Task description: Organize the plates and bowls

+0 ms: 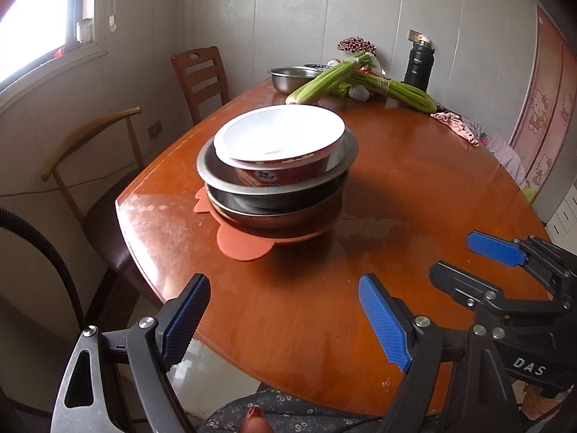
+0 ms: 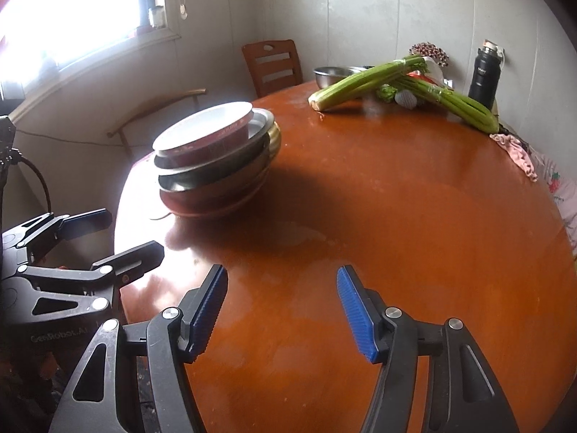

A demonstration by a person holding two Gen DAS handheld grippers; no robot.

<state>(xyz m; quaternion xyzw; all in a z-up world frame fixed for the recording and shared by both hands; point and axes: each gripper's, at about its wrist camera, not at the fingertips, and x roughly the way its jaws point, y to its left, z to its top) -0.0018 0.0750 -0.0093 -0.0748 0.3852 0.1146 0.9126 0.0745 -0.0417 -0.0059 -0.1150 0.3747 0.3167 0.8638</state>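
Note:
A stack of bowls stands on the wooden table (image 1: 414, 187), left of the middle. On top is a red paper bowl (image 1: 279, 133) with a white inside, tilted in a grey metal bowl (image 1: 274, 187). Below are darker bowls (image 2: 216, 195) on an orange mat (image 1: 241, 245). My left gripper (image 1: 285, 288) hovers open over the table's near edge, short of the stack, with nothing between its blue pads. My right gripper (image 2: 281, 274) is open and empty too, over bare table to the right of the stack. Each gripper shows in the other's view: the right gripper (image 1: 456, 256), the left gripper (image 2: 133, 232).
At the far end lie celery bunches (image 1: 324, 83), a steel bowl (image 1: 292, 77), a black flask (image 1: 418, 65) and a pink cloth (image 1: 456, 126). Two chairs (image 1: 200, 79) stand beyond the table's left edge under the window. A patterned sleeve (image 1: 274, 411) is below the left gripper.

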